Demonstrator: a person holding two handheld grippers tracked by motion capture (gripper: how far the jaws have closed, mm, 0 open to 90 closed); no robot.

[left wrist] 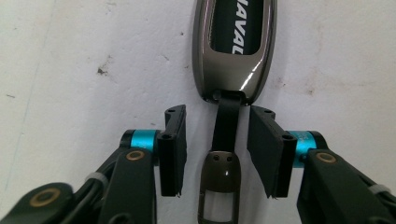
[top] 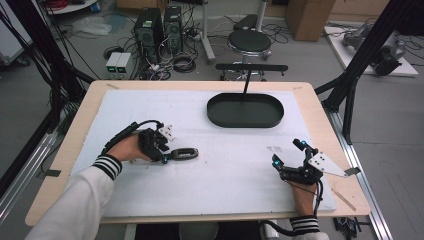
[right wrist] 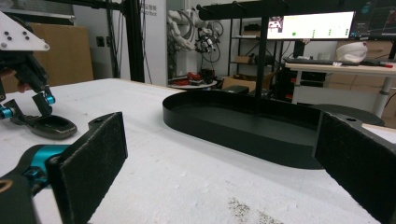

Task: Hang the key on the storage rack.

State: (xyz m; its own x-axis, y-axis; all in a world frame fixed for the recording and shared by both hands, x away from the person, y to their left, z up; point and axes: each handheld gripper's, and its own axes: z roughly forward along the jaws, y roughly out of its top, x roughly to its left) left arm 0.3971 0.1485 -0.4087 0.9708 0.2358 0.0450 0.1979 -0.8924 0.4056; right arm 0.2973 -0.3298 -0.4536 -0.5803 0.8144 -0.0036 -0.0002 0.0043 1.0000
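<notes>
Left hand-held gripper (left wrist: 217, 154) jaws apart astride key fob (left wrist: 235, 46) strap; right hand-held gripper (right wrist: 219, 172) open; tray (top: 245, 121) unfilled

A white-covered table (top: 225, 185) seen from above, with a person's two forearms in white sleeves with striped cuffs reaching in from the bottom edge. The left gripper (top: 165, 154) lies low on the table's left side, its jaws at the near end of a dark key fob (top: 184, 153) lying flat, while the right gripper (top: 286, 153) rests near the table's right front, well apart from the fob. A black oval tray (top: 245, 120) sits toward the far edge, right of centre.
</notes>
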